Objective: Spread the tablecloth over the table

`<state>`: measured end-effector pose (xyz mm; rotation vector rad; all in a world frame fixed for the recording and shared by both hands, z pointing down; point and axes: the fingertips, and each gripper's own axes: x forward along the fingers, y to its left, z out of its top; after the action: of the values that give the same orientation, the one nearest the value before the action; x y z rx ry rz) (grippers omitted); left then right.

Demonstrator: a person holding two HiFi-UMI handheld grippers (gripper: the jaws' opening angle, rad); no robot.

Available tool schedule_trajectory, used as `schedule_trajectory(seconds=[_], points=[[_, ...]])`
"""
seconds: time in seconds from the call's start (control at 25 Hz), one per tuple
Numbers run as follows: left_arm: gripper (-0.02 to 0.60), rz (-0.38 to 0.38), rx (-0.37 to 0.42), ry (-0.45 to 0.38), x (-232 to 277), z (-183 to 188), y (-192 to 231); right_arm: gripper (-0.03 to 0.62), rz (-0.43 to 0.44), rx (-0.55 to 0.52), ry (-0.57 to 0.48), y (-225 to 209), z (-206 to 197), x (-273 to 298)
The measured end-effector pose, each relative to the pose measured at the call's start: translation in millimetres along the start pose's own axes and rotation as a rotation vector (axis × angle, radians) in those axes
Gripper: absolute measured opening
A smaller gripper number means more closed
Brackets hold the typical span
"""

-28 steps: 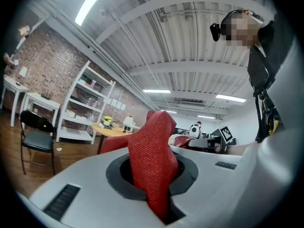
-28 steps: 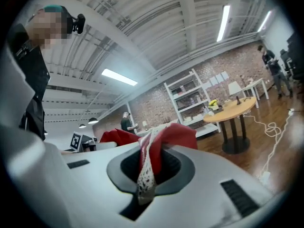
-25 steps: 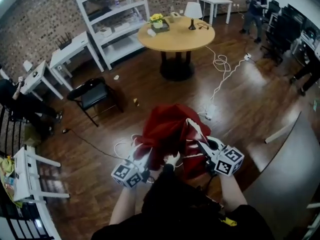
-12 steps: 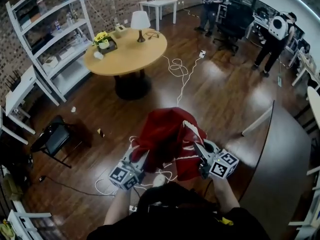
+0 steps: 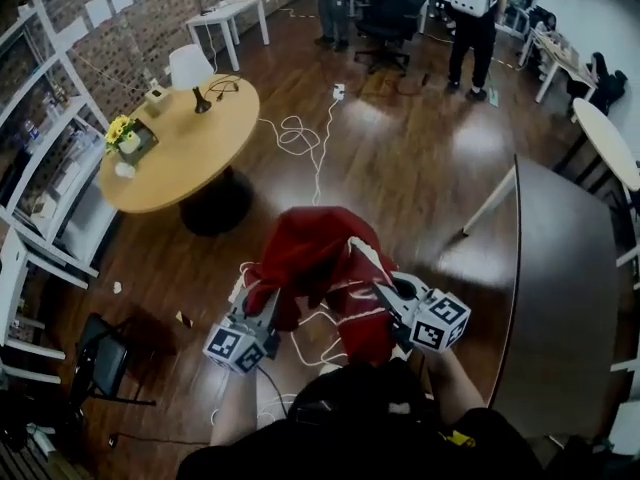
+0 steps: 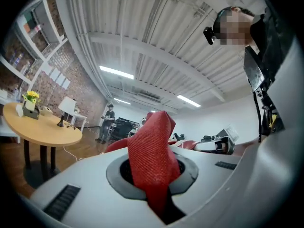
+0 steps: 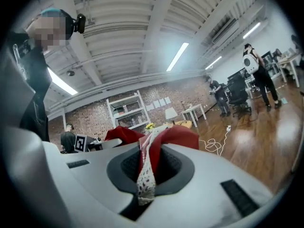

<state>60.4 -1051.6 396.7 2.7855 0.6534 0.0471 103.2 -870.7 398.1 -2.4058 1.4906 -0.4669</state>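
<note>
A bunched red tablecloth (image 5: 320, 268) with a white lace edge hangs between my two grippers above the wooden floor. My left gripper (image 5: 268, 306) is shut on a fold of the red cloth (image 6: 153, 160), which fills the gap between its jaws. On the other side my right gripper (image 5: 385, 293) is shut on a fold that includes the lace trim (image 7: 145, 175). A dark table (image 5: 555, 298) lies to the right, bare. A round wooden table (image 5: 180, 143) stands at the upper left with a lamp (image 5: 190, 68) and flowers (image 5: 122, 133) on it.
White cable (image 5: 300, 133) snakes over the floor ahead, and more lies under the cloth. A black chair (image 5: 100, 363) stands at the lower left. White shelving (image 5: 40, 148) lines the left wall. People stand by desks (image 5: 470, 13) at the far end.
The view has swung to the right: the round table slid to the upper left and the dark table came further into view. Both grippers keep hold of the bunched cloth.
</note>
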Motion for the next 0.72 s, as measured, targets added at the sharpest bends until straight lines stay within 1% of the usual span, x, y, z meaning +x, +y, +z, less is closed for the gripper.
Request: schedule_trajectory(seconds=[0.08,0.16,0.28,0.48,0.56,0.64,0.72], points=[[0.034,-0.039,-0.019,0.012,35.2,-4.6,-5.4,0.012,-0.027,0.031,-0.037,-30.7,10.5,-15.4],[0.034,-0.066,-0.022,0.021,72.8,-9.8,-14.1,0.012,-0.044,0.038,-0.066,-62.8,21.9,-26.7],[0.034,-0.082,0.01,0.033,130.0,-15.9,-30.5,0.012,-0.045,0.03,-0.098,-114.9,41.4,-36.6],[0.034,-0.078,0.051,0.023,244.4,-15.2,-76.4,0.012,-0.031,-0.058,-0.099,-213.0,95.5,-82.2],[0.034,-0.098,0.094,0.007,298.9,-7.8,-100.1,0.012,-0.037,-0.103,-0.105,-251.7,126.3,-107.0],[0.034,-0.144,0.13,0.0,355.6,-5.8,-129.2,0.012,-0.082,-0.132,-0.122,-291.8,155.1,-138.7],[0.034,-0.218,0.14,0.0,408.5,-8.1,-158.1,0.012,-0.158,-0.148,-0.155,-327.2,177.3,-171.5]])
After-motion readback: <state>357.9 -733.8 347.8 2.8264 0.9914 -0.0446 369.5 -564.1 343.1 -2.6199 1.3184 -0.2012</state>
